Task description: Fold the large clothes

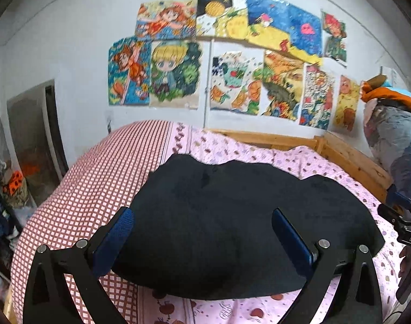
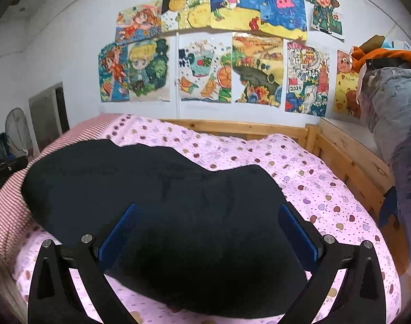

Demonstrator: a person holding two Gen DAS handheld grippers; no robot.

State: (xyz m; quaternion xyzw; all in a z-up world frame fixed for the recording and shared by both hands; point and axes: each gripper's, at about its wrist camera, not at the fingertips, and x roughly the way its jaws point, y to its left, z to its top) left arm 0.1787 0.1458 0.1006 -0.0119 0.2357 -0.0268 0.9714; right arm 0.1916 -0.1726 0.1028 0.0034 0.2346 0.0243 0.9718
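Note:
A large black garment lies spread flat on the bed; it also shows in the right wrist view. My left gripper is open, its blue pads wide apart above the garment's near left part, holding nothing. My right gripper is open too, its blue pads wide apart above the garment's near right part. The right gripper's body shows at the right edge of the left wrist view.
The bed has a pink spotted sheet and a red checked cover on the left. A wooden bed frame runs along the back and right. Bagged bedding is piled at right. Drawings cover the wall.

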